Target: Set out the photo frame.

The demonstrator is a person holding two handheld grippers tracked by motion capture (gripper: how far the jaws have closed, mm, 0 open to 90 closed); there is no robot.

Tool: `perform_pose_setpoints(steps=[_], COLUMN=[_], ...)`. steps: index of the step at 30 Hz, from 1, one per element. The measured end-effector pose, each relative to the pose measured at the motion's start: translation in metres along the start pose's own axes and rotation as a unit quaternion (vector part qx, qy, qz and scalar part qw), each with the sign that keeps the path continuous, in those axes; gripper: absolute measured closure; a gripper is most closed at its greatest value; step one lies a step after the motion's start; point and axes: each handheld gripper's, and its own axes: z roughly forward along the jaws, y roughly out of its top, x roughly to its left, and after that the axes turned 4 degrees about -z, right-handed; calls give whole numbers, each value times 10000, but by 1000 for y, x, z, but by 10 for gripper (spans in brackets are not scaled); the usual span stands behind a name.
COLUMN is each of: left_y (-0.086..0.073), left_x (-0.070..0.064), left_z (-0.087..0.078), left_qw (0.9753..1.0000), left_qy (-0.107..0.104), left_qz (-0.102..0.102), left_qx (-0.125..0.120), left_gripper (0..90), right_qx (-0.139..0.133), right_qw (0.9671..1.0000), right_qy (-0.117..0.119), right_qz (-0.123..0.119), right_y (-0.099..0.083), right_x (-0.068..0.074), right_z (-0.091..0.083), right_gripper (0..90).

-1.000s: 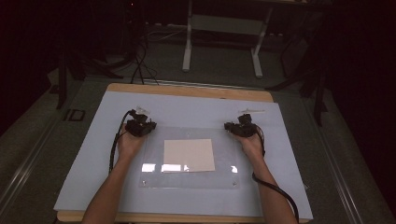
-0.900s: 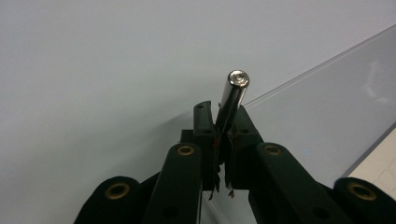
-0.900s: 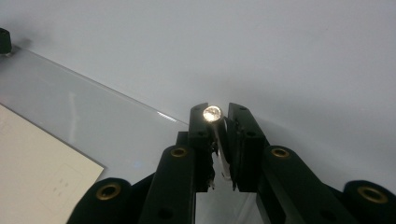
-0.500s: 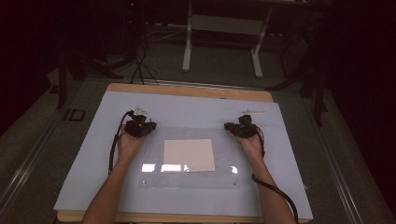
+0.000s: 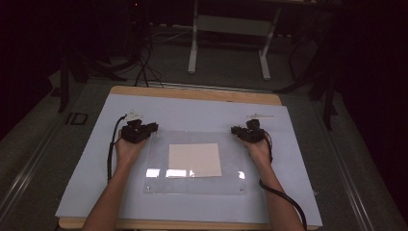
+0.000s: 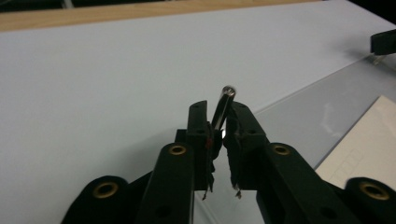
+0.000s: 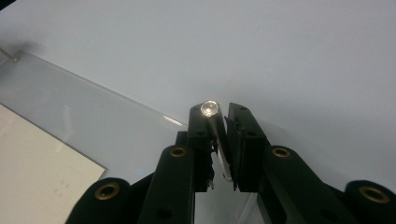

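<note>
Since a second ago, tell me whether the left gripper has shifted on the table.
No. In the high view the left gripper sits at the clear sheet's far left corner, as before, shut on a small metal pin.

Open mat [image 5: 192, 113] beyond acrylic sheet [image 5: 159, 180] (seemingly unobstructed).

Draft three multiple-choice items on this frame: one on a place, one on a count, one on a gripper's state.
1. Where does the sheet of paper lie?
A. under the clear panel
B. on the floor
C. beside the table

2. How many grippers hold a metal pin?
A. none
B. one
C. two

3. The left gripper is:
A. wide open
B. shut on a pin
C. lying flat

A: glare lies over the sheet.
C: each gripper view shows a pin between jaws; the right gripper too.
B: the jaws clamp the pin.
</note>
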Motion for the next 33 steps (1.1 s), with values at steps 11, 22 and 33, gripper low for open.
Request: perform_pose_setpoints(steps=[11,22,33], left_y=[0,1,1], left_x=[-1,-3,-2], left_z=[2,2,2], left_qw=[10000,9999,9999], left_qy=[40,96,84], left_qz=[5,23,70], left_qx=[-83,-101,-96], left_gripper=[819,828,820], right_qx=[-57,-335,-385], right_qw=[10000,9983,9982], right_qy=[25,-221,-237], right_qz=[12,-423,-389], right_y=[-2,-2,-2], right_x=[-1,7,7], right_z=[0,-13,-15], right_gripper=[798,750,830])
